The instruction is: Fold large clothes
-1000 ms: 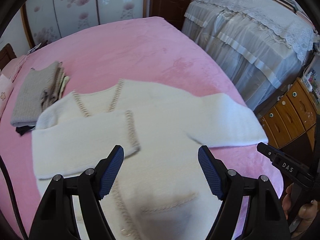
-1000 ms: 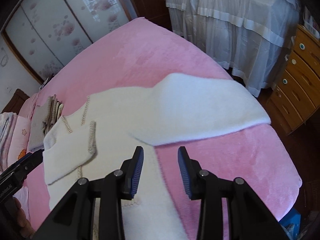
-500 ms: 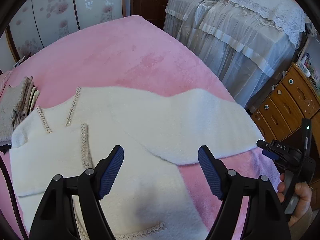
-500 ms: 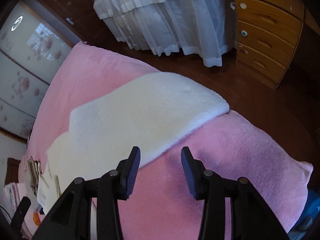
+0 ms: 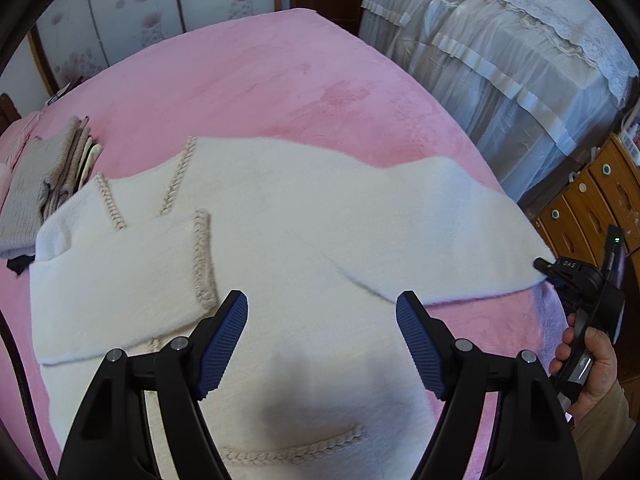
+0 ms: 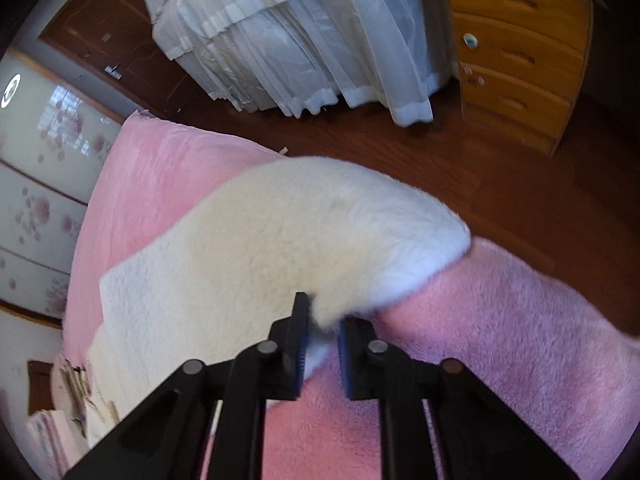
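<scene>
Fluffy white cardigan (image 5: 304,248), beige braid trim (image 5: 202,258), spread flat

The right claw (image 5: 545,267) bears the white letters "DAS" on its black body.

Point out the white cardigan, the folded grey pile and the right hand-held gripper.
white cardigan (image 5: 304,240): left wrist view, chest panel.
folded grey pile (image 5: 36,184): left wrist view, top layer.
right hand-held gripper (image 6: 323,332): right wrist view, between fingertips, on the sleeve edge.
</scene>
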{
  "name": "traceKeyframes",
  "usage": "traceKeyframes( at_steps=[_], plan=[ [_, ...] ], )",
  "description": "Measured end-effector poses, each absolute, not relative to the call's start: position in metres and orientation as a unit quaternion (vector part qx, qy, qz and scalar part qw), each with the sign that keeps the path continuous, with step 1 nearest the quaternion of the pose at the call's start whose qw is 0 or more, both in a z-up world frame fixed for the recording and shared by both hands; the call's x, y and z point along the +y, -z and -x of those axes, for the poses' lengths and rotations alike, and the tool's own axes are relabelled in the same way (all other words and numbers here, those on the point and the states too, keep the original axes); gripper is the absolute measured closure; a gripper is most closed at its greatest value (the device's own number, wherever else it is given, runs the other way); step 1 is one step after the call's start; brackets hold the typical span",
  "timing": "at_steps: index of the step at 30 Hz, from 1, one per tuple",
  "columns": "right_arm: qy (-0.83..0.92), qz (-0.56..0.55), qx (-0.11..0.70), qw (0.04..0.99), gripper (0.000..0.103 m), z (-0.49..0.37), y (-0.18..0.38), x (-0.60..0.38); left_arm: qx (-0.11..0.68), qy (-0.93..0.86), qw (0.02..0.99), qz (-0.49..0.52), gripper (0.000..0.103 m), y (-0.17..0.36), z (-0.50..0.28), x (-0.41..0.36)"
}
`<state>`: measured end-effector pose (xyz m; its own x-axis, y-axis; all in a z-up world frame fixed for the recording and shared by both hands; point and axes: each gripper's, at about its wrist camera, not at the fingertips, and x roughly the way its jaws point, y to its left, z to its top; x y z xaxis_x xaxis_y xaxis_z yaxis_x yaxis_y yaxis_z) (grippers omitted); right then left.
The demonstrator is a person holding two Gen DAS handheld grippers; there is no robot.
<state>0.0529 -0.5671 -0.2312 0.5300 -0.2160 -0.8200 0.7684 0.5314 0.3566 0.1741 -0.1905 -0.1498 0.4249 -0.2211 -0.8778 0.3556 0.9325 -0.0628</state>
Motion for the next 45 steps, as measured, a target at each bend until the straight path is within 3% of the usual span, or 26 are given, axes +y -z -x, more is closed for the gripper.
traceKeyframes(
  at_steps=[7, 14, 19, 24, 30, 34, 43, 45],
  plan=[
    [0.205, -0.119, 0.343, 0.909, 0.095, -0.097, 0.145, -0.443, 0.505, 0.148, 0.850, -0.038, 0.027, 0.137, -0.191, -0.146],
    [0.062, 0.063, 0.399, 0.913, 0.092, -0.135, 0.175, -0.302, 0.508, 0.132, 0.851, 0.003, 0.024, 0.137, -0.226, -0.097],
    [0.024, 0.064, 0.470, 0.880, 0.089, -0.148, 0.222, -0.266, 0.548, 0.160, 0.820, 0.037, 0.024, 0.164, -0.244, -0.076],
    [0.012, 0.047, 0.471, 0.881, 0.067, -0.133, 0.220, -0.259, 0.568, 0.216, 0.793, 0.042, 0.024, 0.184, -0.255, -0.080],
    [0.020, 0.042, 0.471, 0.881, 0.067, -0.119, 0.217, -0.252, 0.623, 0.265, 0.734, 0.059, 0.024, 0.235, -0.269, -0.098],
    [0.030, 0.024, 0.470, 0.882, 0.067, -0.106, 0.215, -0.260, 0.650, 0.301, 0.686, 0.124, 0.042, 0.269, -0.278, -0.107],
    [0.053, -0.014, 0.464, 0.884, 0.067, -0.094, 0.214, -0.280, 0.665, 0.294, 0.653, 0.212, 0.042, 0.320, -0.281, -0.122],
    [0.057, -0.024, 0.467, 0.882, 0.067, -0.095, 0.216, -0.285, 0.661, 0.289, 0.654, 0.226, 0.050, 0.323, -0.282, -0.124]
  ],
)
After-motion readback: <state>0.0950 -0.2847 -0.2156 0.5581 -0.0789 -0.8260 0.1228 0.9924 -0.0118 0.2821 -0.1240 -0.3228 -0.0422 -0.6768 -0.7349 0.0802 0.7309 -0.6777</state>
